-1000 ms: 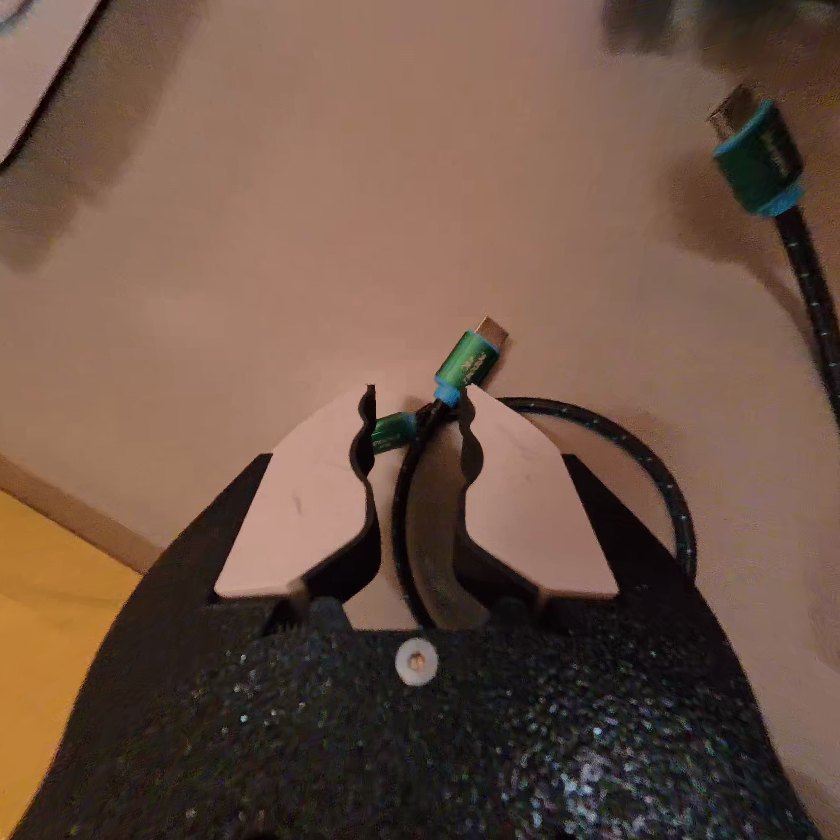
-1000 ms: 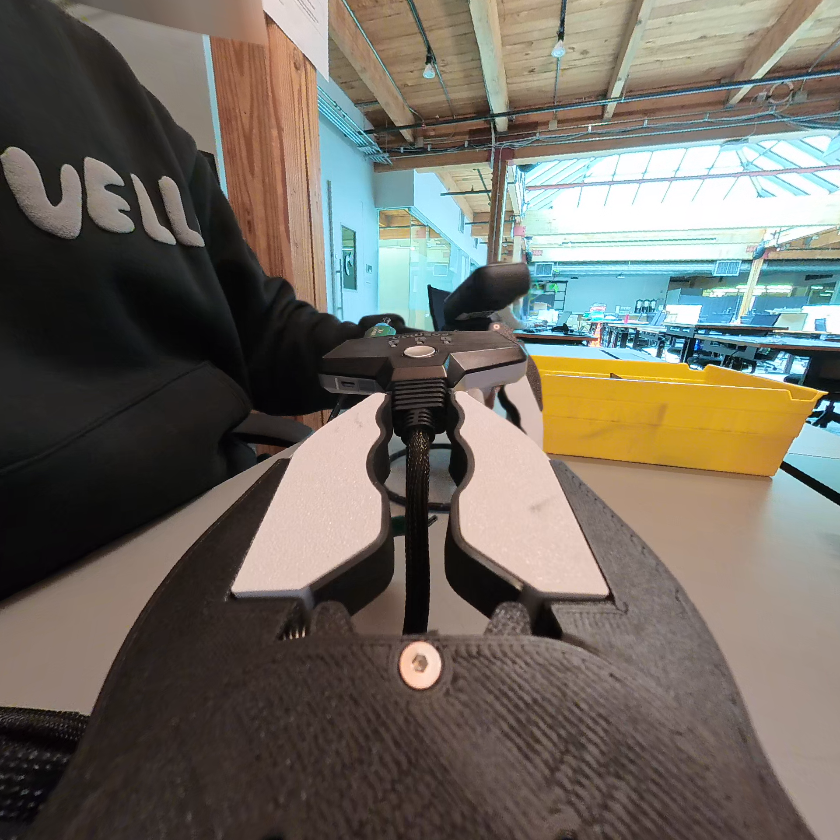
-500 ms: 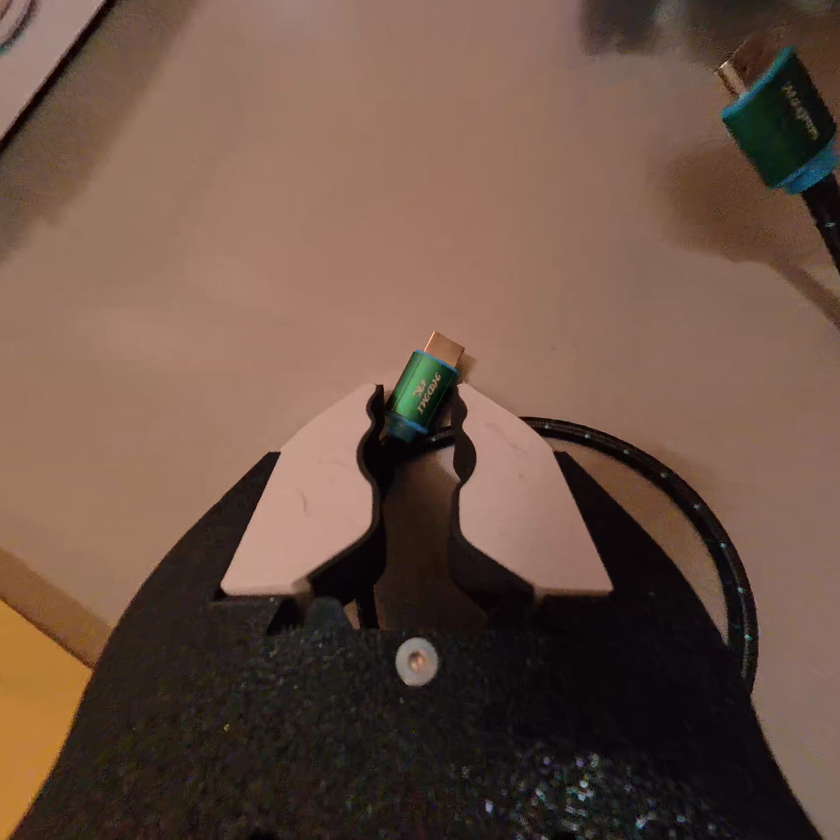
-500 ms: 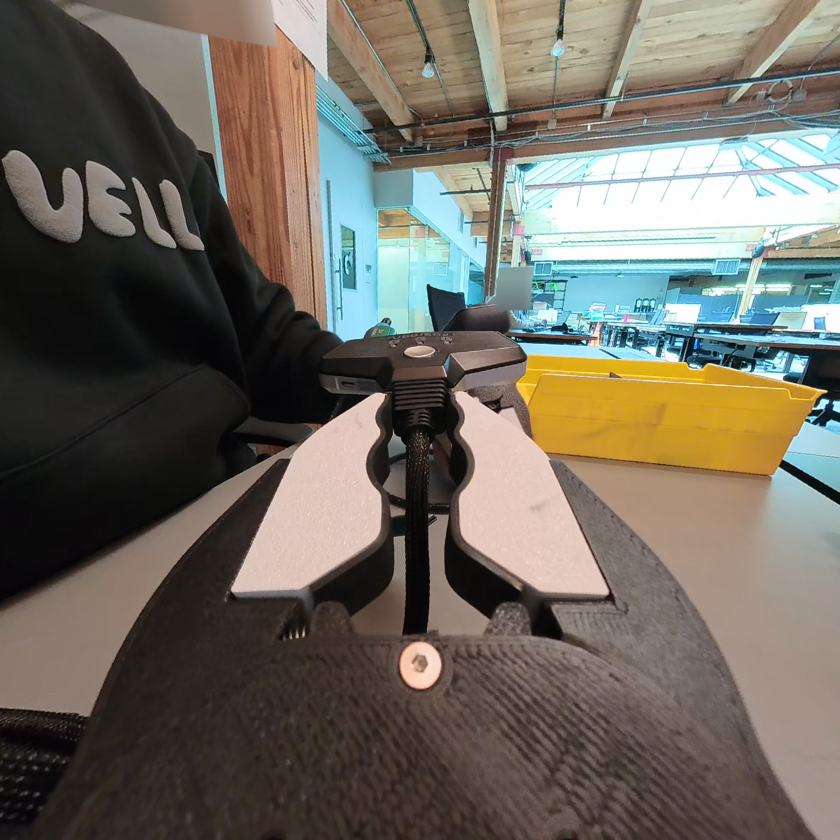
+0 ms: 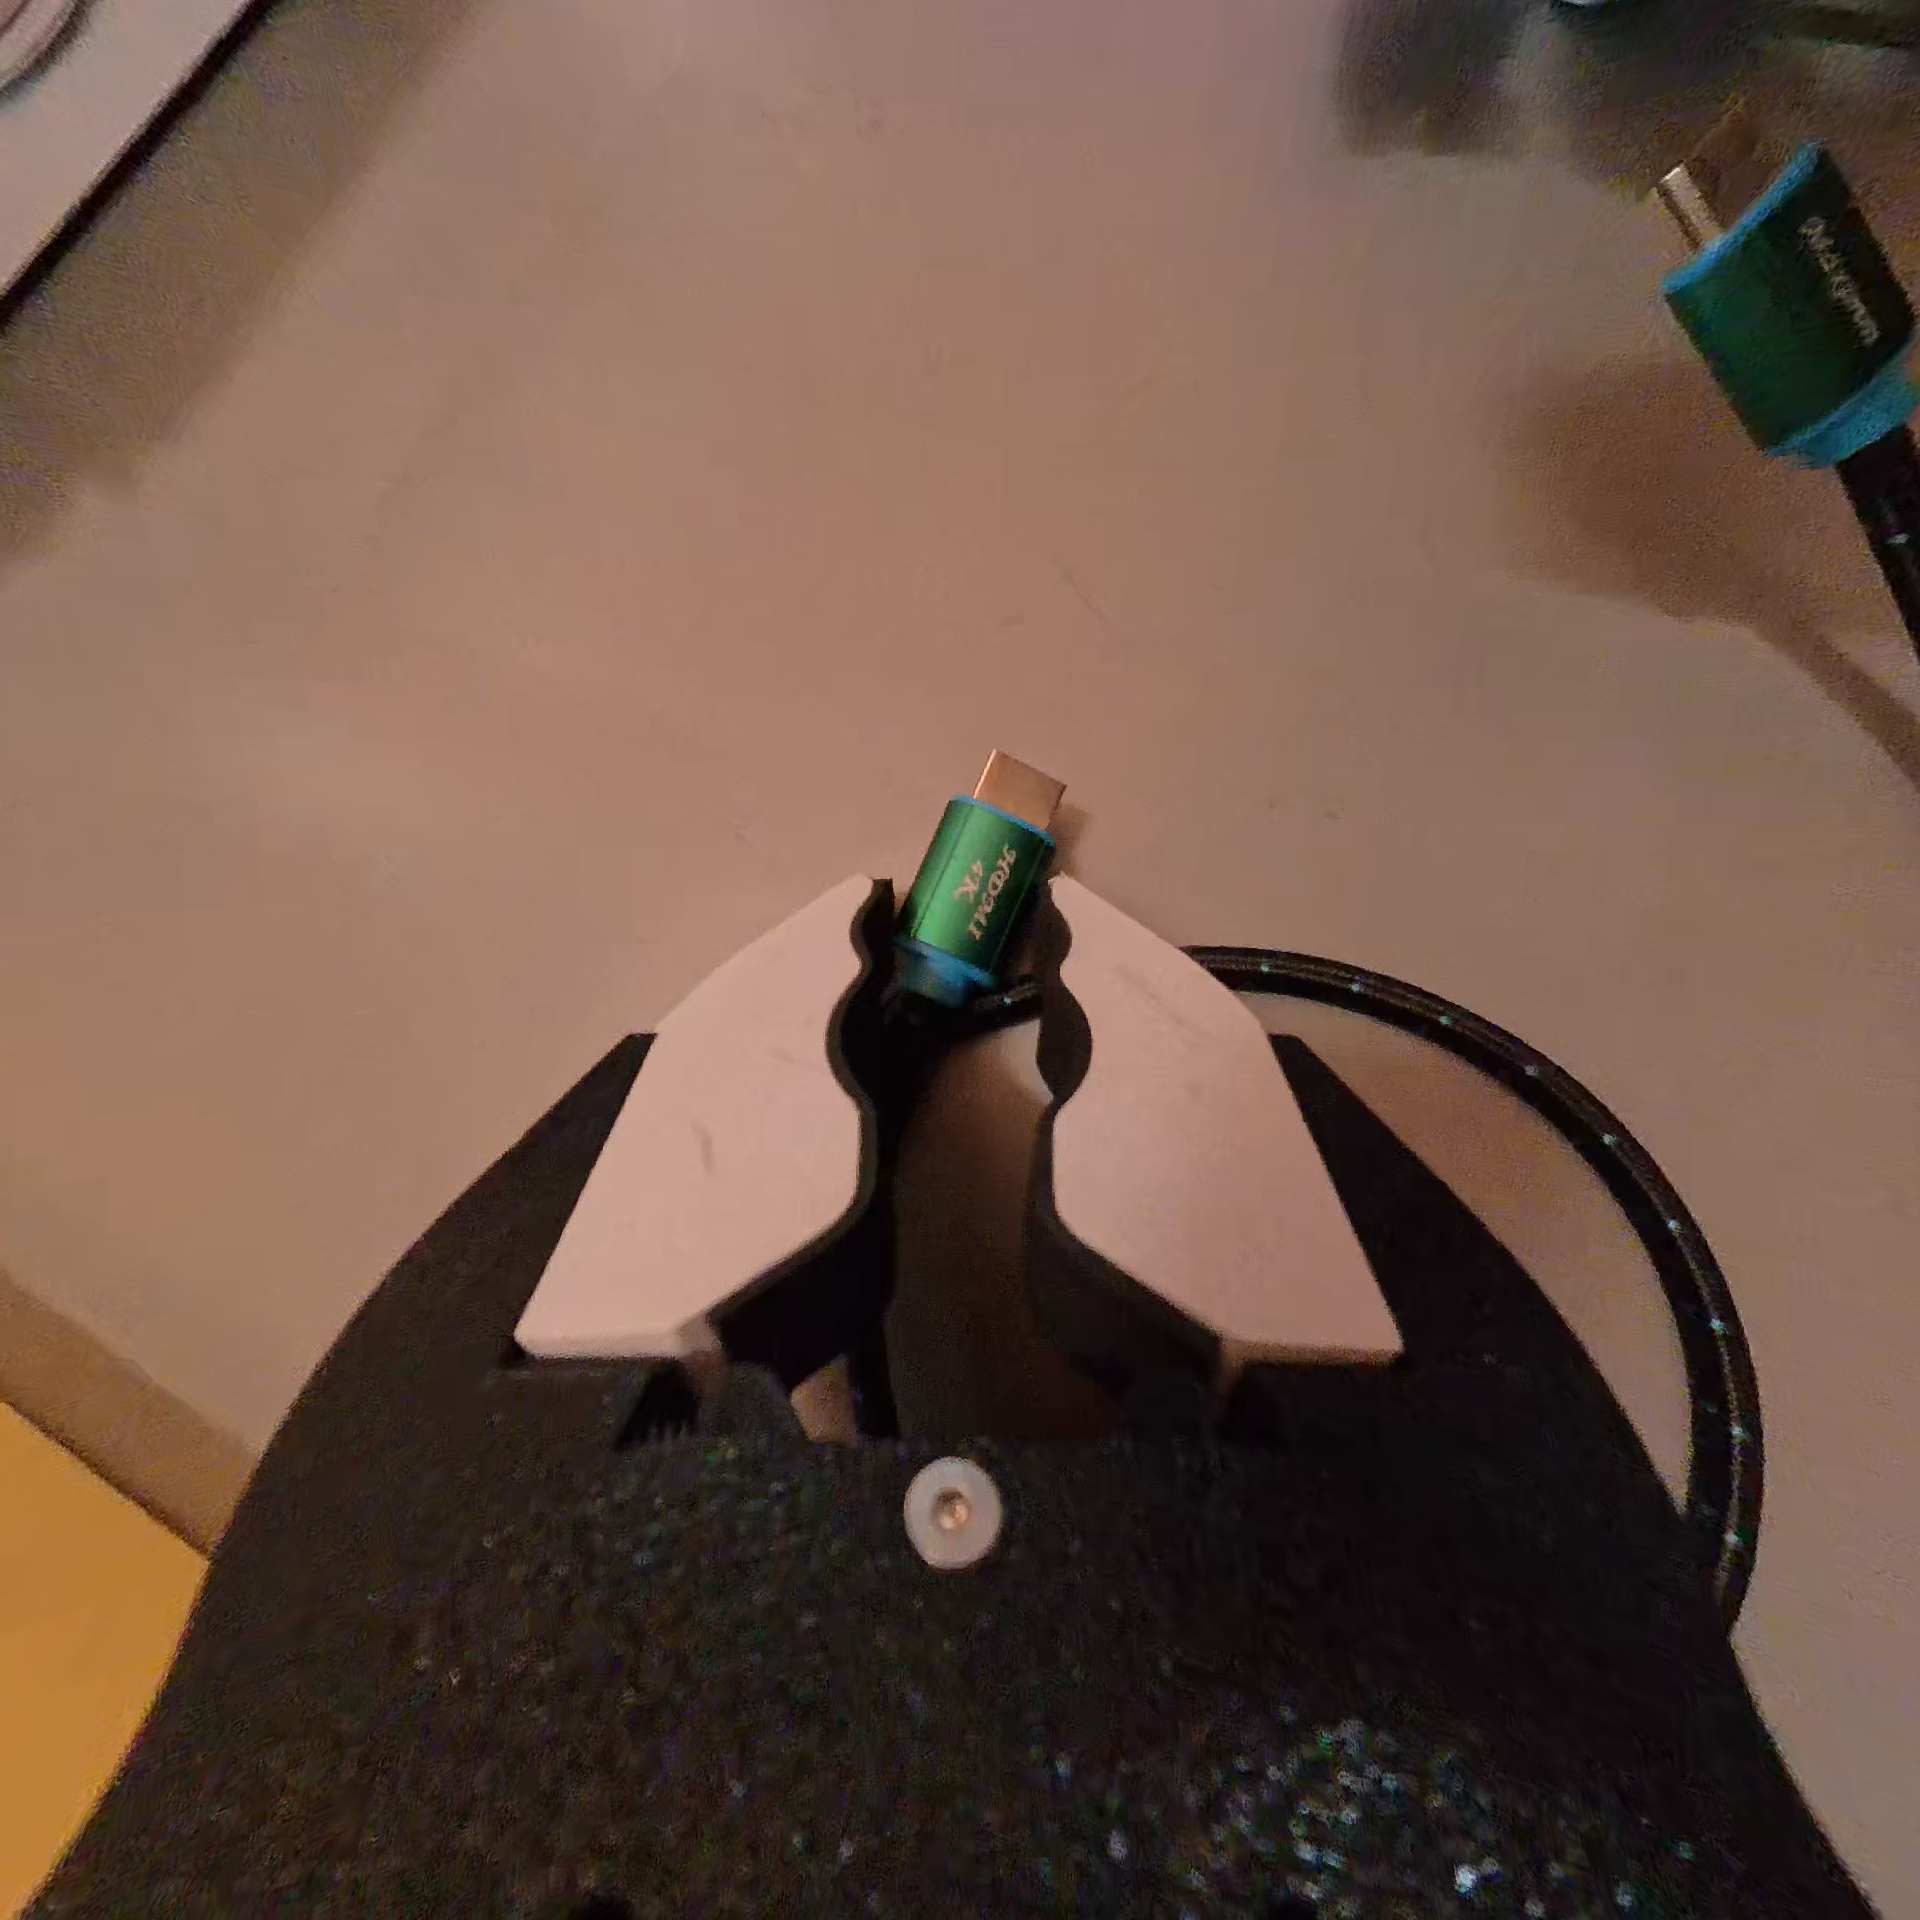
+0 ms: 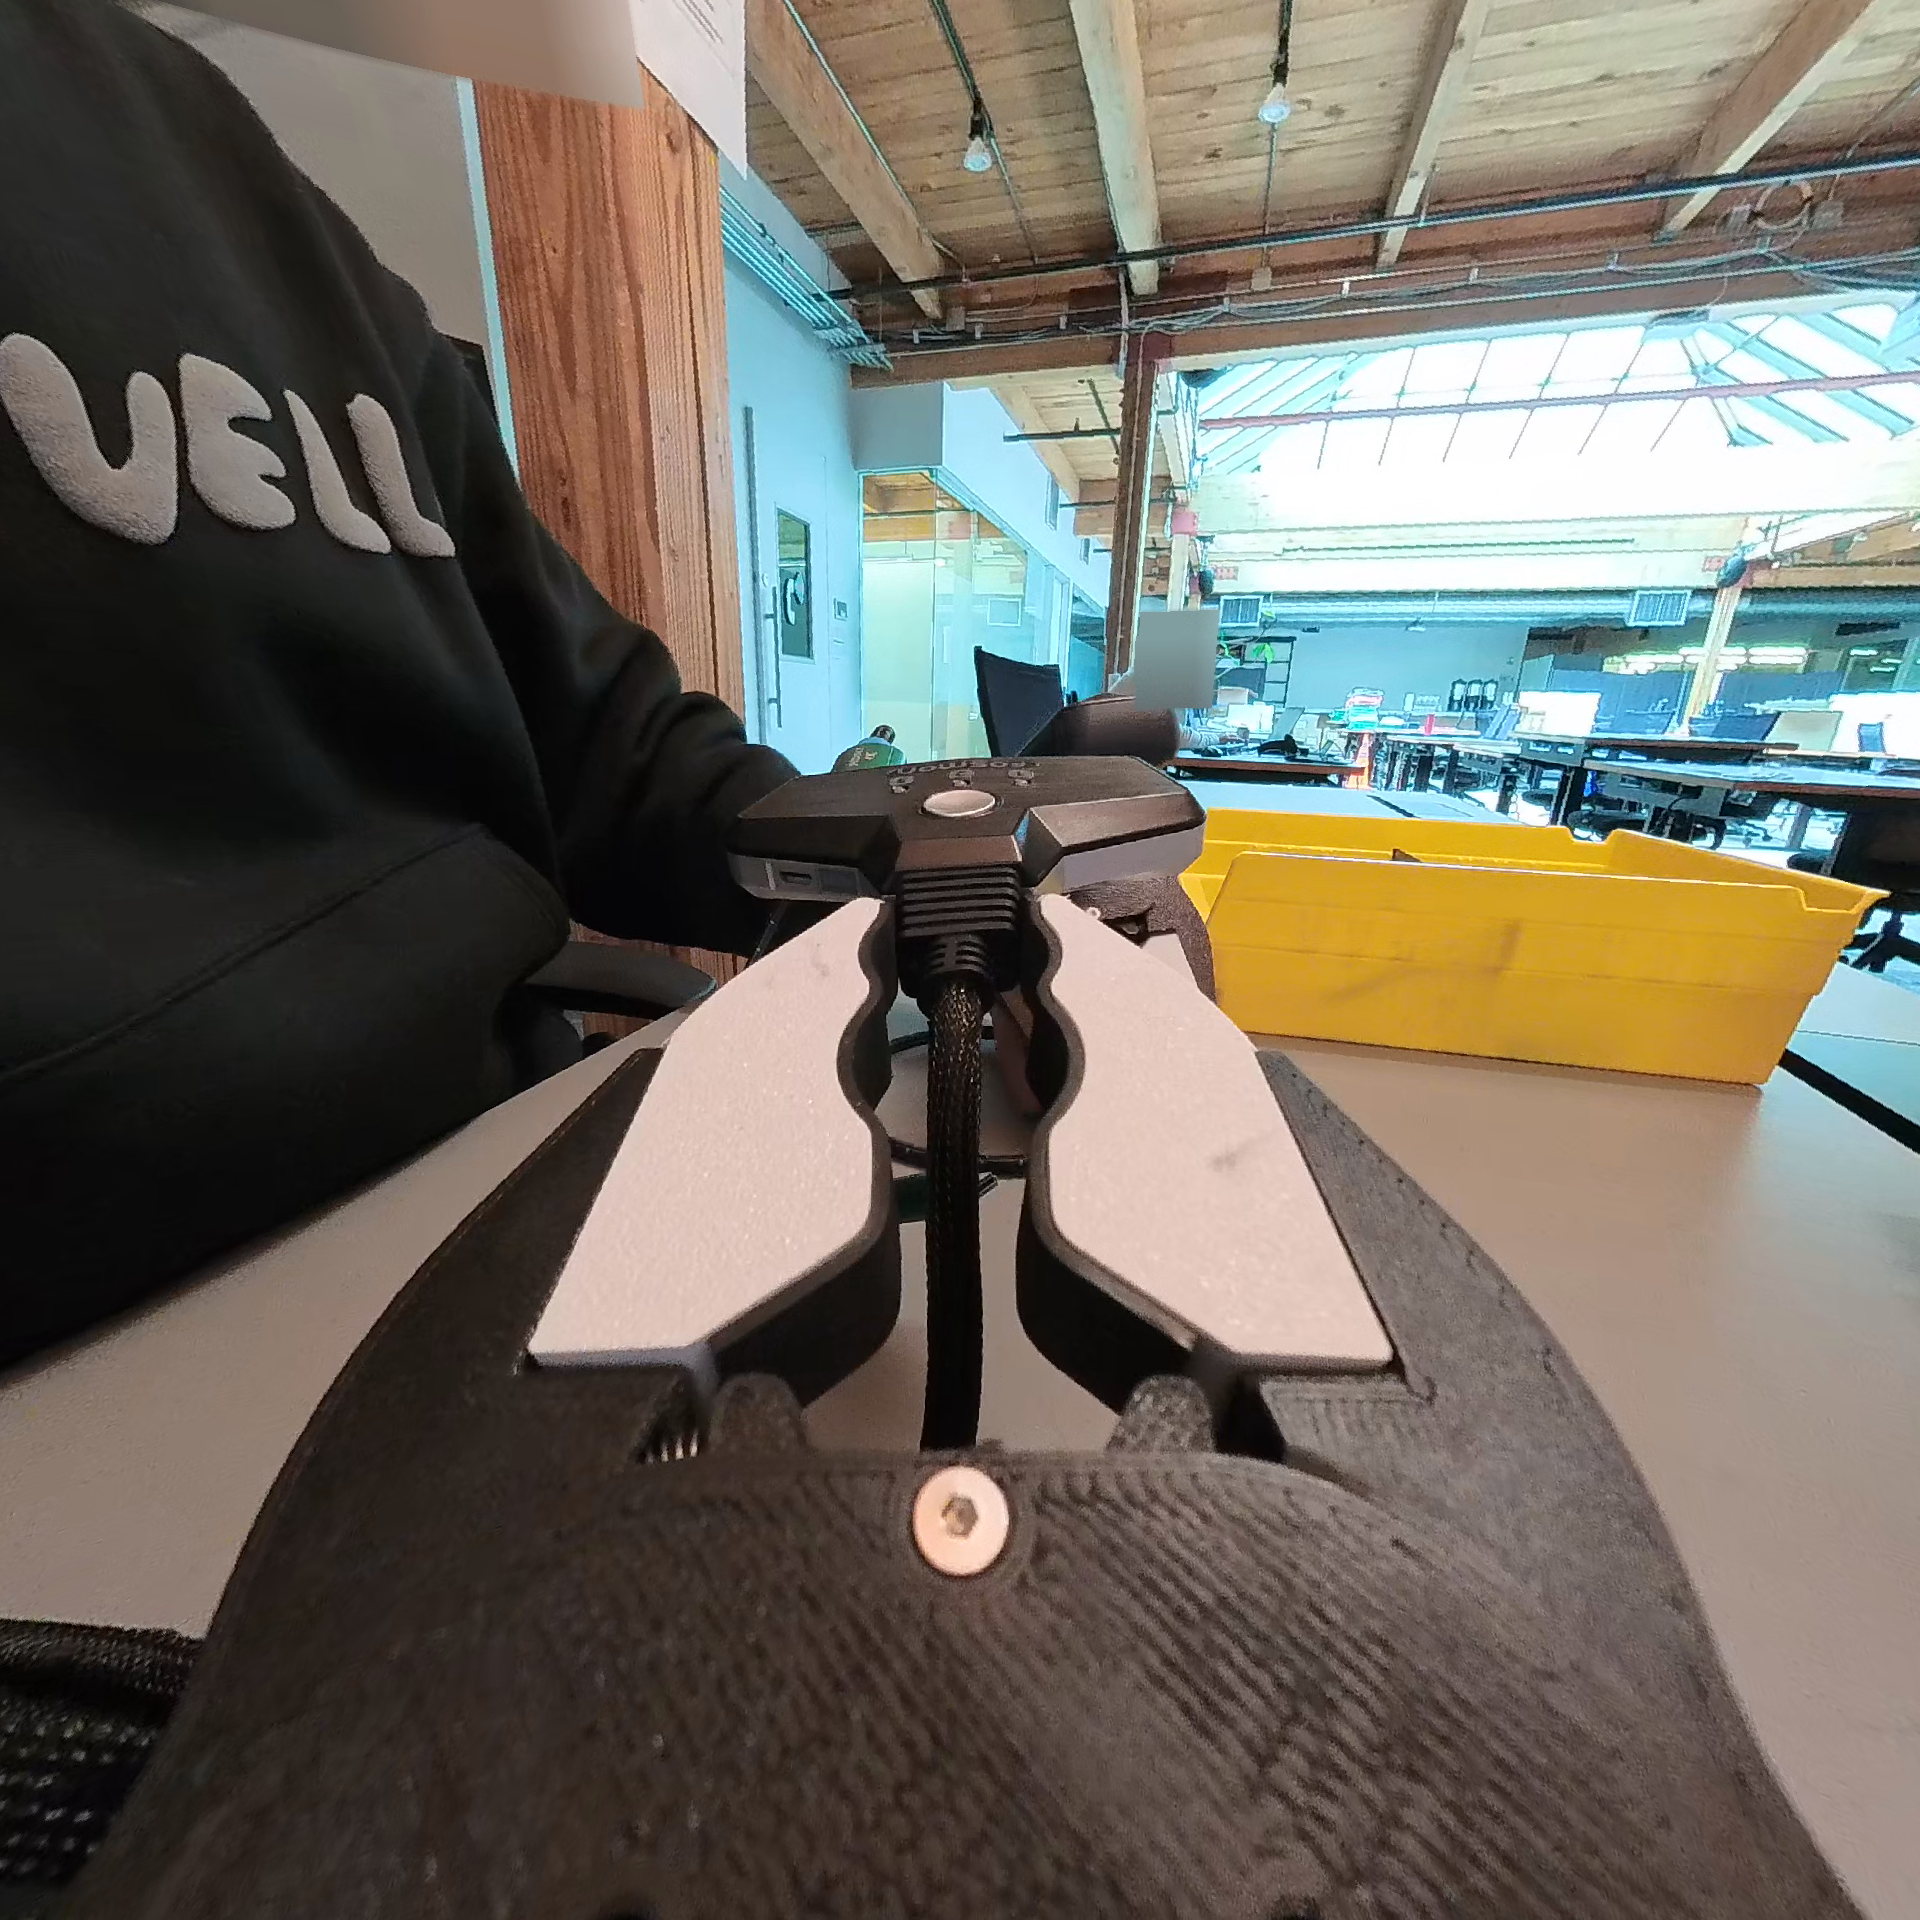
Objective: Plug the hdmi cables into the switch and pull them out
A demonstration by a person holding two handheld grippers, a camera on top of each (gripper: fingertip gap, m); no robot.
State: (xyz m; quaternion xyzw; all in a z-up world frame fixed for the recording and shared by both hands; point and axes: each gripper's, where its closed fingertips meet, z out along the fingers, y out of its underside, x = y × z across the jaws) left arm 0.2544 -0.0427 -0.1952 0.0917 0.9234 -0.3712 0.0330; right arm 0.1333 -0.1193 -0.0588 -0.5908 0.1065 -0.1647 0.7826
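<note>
In the left wrist view my left gripper points down at the table and is shut on a green HDMI plug, whose metal tip sticks out past the fingertips. Its black braided cable loops to the right. A second teal-green HDMI plug hangs free at the upper right, with its shadow on the table. In the right wrist view my right gripper is shut on the ribbed neck of the black switch and holds it above the table. The switch's cable runs back between the fingers.
A yellow bin stands on the grey table at the right. A person in a black hoodie sits at the left. A white sheet lies at the far left of the table, and a yellow surface lies beyond its edge.
My left gripper has moved onto the green plug and closed on it; the plug now stands between the fingertips. The second plug has drifted right. The right gripper and switch have stayed still.
</note>
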